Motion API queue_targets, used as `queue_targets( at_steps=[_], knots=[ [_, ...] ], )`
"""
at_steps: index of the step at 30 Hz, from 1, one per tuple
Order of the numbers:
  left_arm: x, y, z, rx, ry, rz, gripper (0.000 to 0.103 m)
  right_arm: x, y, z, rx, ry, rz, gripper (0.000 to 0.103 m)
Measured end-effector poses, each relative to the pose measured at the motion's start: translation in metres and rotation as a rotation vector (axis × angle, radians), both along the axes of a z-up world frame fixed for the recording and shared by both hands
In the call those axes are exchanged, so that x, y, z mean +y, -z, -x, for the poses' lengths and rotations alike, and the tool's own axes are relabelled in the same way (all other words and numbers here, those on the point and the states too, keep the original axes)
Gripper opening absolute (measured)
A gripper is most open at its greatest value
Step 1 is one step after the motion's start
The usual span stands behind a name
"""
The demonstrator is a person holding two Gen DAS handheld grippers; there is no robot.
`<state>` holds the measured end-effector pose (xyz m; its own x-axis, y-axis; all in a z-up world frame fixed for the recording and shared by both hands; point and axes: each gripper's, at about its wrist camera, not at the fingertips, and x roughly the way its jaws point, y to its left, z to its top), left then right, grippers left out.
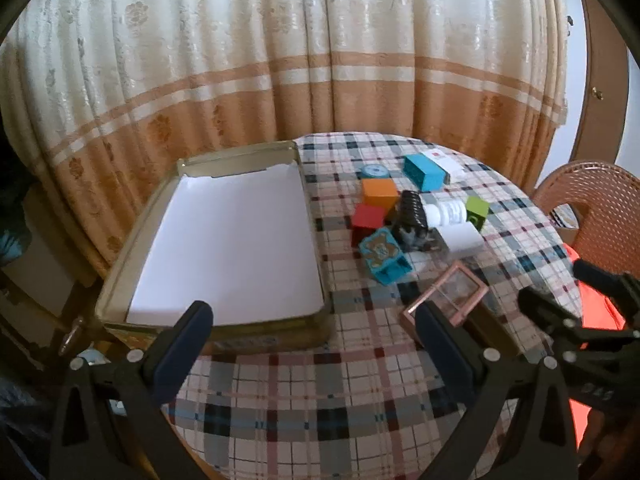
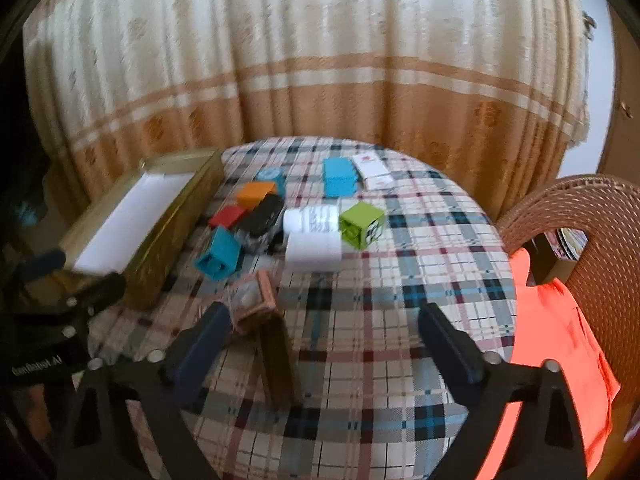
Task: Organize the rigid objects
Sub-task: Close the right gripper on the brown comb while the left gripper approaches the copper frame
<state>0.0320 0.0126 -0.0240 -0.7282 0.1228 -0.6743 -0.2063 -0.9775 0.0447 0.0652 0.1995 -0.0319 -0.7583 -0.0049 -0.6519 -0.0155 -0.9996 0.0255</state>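
i see the gold tin tray sitting at the left edge of the plaid tablecloth, and i take it as my landmark. the tray holds only a white sheet that covers its floor. every loose object lies outside it, to its right on the cloth. nearest the tray's right wall are a red block and an orange block, with a round teal piece just beyond the orange one. a teal block with a patterned top lies just off the tray's right wall toward its near end. further right of the tray come a black ribbed object, a white bottle on its side, a white box and a green block. toward the far side from the tray sit a teal box and a white card box touching it. a pink-framed clear case rests near the tray's near right corner. my left gripper has its jaws wide apart with nothing between them, hovering over the tray's near wall. my right gripper is also spread wide and empty, above the cloth right of the tray.
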Motion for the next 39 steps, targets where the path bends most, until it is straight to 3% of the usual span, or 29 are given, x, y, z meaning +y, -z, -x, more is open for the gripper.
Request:
queue_targets(
  at_steps=[2, 4, 6, 12, 14, 19, 21, 27, 31, 39],
  knots=[
    [-0.002, 0.003, 0.000, -0.012, -0.003, -0.006, 0.100, -0.002, 0.007, 0.002, -0.032, -0.024, 0.002, 0.077],
    [-0.004, 0.005, 0.000, -0.031, 0.016, -0.018, 0.090, -0.003, 0.016, 0.005, -0.075, -0.040, 0.021, 0.066],
    [-0.003, 0.007, 0.000, -0.047, 0.037, -0.018, 0.085, -0.004, 0.023, 0.008, -0.104, -0.054, 0.034, 0.064],
    [0.006, 0.009, -0.007, -0.027, 0.084, 0.030, 0.085, -0.018, 0.037, 0.015, -0.161, -0.125, 0.038, 0.062],
    [0.010, 0.009, -0.008, -0.024, 0.104, 0.034, 0.085, -0.021, 0.042, 0.017, -0.191, -0.137, 0.041, 0.048],
    [0.014, 0.011, -0.007, -0.030, 0.119, 0.049, 0.085, -0.020, 0.051, 0.021, -0.221, -0.141, 0.043, 0.042],
    [0.016, 0.012, -0.006, -0.033, 0.124, 0.048, 0.085, -0.016, 0.051, 0.022, -0.221, -0.138, 0.044, 0.030],
    [0.029, 0.014, -0.009, -0.048, 0.201, 0.040, 0.085, 0.012, 0.045, 0.024, -0.211, -0.079, 0.126, 0.027],
    [0.048, 0.015, -0.007, -0.036, 0.266, 0.078, 0.086, 0.030, 0.037, 0.018, -0.176, -0.023, 0.146, 0.027],
    [0.083, 0.030, 0.022, -0.089, 0.359, 0.098, 0.086, 0.044, 0.029, 0.017, -0.146, 0.009, 0.167, 0.027]
  ],
)
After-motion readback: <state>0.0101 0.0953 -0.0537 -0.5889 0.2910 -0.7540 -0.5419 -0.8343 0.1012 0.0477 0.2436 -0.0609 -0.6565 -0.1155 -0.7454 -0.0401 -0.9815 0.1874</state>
